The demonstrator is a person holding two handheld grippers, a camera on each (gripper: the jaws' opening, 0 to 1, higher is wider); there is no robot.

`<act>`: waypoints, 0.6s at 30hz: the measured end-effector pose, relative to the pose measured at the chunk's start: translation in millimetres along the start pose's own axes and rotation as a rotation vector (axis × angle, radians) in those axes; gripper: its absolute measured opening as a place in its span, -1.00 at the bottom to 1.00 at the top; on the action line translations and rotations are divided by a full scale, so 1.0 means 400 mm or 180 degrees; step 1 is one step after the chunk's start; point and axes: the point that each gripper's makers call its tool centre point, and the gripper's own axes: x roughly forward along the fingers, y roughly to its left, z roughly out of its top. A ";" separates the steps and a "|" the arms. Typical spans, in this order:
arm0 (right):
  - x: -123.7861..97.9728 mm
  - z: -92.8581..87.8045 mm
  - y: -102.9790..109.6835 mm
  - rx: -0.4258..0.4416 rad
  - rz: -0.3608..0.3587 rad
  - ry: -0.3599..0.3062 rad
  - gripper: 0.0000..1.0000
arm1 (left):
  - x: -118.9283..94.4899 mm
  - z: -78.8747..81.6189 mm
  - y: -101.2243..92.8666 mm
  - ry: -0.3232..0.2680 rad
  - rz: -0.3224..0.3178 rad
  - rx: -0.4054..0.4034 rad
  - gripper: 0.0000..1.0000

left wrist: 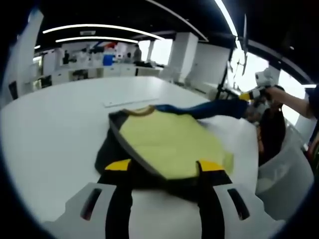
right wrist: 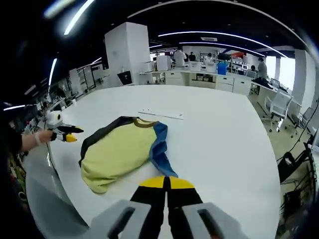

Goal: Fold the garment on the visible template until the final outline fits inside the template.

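One garment (right wrist: 121,152), two tools

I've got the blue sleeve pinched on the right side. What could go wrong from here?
1. The right gripper seems to hold only the tip of the blue sleeve, so it may slip out mid-fold.
2. The left gripper is open and pins nothing, so pulling the sleeve may drag the whole garment.
3. The garment lies near the table edge on the left gripper's side and could slide off.
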 end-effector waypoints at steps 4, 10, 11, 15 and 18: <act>0.013 -0.004 -0.069 0.0036 -0.0089 0.0108 -1.00 | 0.001 0.004 0.005 -0.0014 0.0022 -0.0020 -0.05; 0.044 -0.024 -0.160 0.0126 -0.0217 0.0294 -1.00 | 0.001 0.000 0.014 0.0007 0.0054 -0.0028 -0.05; 0.048 -0.025 -0.148 0.0100 -0.0238 0.0339 -1.00 | 0.001 -0.001 0.016 0.0011 0.0062 -0.0031 -0.05; 0.064 -0.033 -0.148 0.0063 -0.0295 0.0485 -1.00 | 0.000 -0.004 0.021 0.0032 0.0096 -0.0050 -0.05; 0.085 -0.029 -0.179 0.0084 -0.0297 0.0538 -1.00 | 0.001 -0.006 0.026 0.0043 0.0122 -0.0060 -0.05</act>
